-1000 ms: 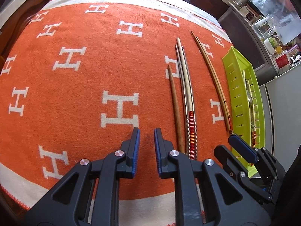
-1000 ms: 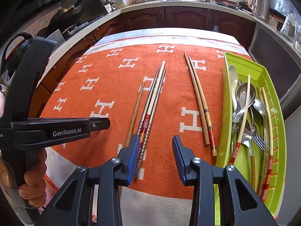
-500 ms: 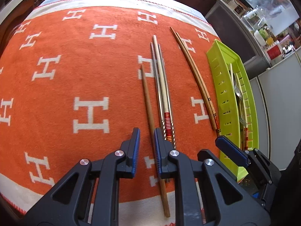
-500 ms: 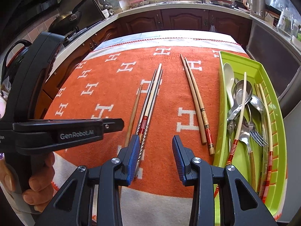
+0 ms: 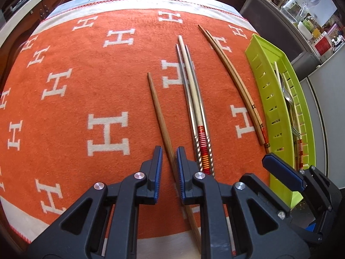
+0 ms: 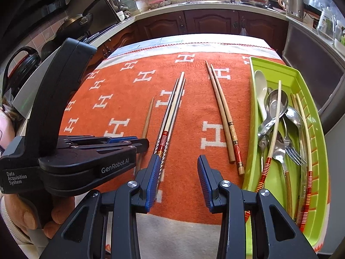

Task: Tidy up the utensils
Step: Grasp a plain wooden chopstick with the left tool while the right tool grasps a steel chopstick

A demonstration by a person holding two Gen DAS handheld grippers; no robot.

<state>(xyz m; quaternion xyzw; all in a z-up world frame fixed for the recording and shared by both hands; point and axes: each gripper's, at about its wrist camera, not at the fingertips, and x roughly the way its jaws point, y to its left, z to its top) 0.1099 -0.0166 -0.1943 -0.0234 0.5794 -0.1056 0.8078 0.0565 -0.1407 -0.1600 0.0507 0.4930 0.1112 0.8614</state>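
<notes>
A single brown wooden chopstick [image 5: 159,114] lies on the orange blanket; my left gripper [image 5: 169,168] straddles its near part, jaws narrowly apart, not clamped. Beside it lies a bundle of metal and red-banded chopsticks [image 5: 194,99], then a brown pair [image 5: 232,79]. In the right wrist view my right gripper [image 6: 179,181] is open and empty above the blanket, between the bundle [image 6: 170,116] and the brown pair [image 6: 224,116]. The left gripper [image 6: 142,143] sits over the single chopstick [image 6: 148,116].
A lime green tray [image 6: 321,142] at the right holds spoons, a fork and several chopsticks; it also shows in the left wrist view [image 5: 267,99]. The orange blanket [image 5: 86,64] covers the table. Kitchen counters and cabinets surround it.
My left gripper moved right across the blanket and now has the single brown chopstick between its fingers. The right gripper edged slightly forward and stayed open.
</notes>
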